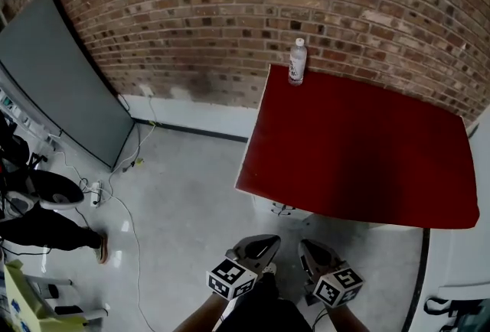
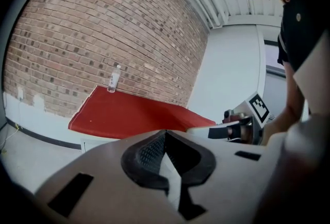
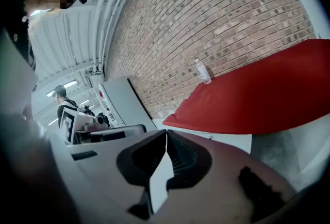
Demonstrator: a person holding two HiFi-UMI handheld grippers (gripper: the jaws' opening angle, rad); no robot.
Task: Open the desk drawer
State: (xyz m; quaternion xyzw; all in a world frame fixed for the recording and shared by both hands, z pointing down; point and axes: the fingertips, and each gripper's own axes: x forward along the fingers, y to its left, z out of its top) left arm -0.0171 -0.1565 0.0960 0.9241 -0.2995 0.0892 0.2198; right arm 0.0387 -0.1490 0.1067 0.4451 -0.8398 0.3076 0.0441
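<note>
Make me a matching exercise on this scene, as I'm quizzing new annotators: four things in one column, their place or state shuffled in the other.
Things:
1. bottle
2. grey panel
3. left tongs
4. white power strip

Places or states:
A. lies on the floor
B. shut, with nothing between them
C. stands upright at the far corner of the red desk
D. stands at the left, by the brick wall

Pairs: 1-C, 2-D, 3-B, 4-A
</note>
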